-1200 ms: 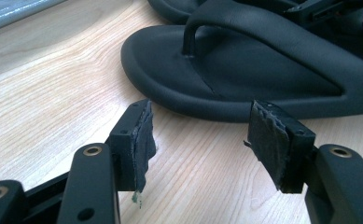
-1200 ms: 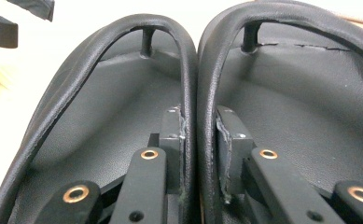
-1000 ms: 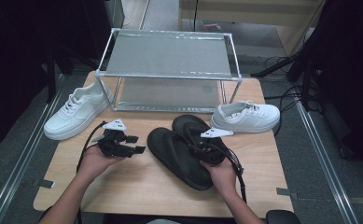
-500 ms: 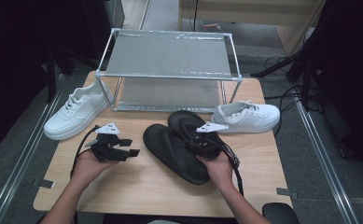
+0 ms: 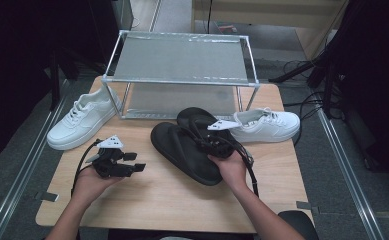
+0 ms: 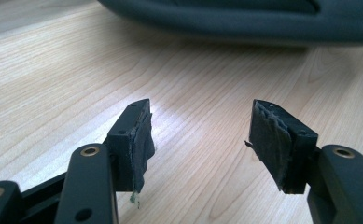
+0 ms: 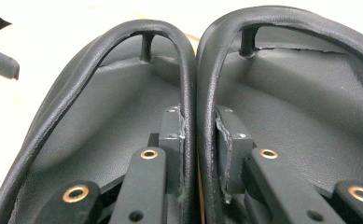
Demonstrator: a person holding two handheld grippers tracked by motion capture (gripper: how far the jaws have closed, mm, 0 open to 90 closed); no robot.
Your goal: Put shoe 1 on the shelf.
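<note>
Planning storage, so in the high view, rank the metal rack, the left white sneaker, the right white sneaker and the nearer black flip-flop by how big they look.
1. Metal rack, clearly largest.
2. Nearer black flip-flop, left white sneaker and right white sneaker: these look too alike to rank, and the right tongs cover part of the flip-flop.

Right gripper fingertips hidden among the flip-flop straps in high view. In right gripper view both flip-flops are cropped at the frame edges, toe ends blown out. Left gripper view: flip-flop sole cut off at top edge, blurred. Person's forearms cropped at bottom.
</note>
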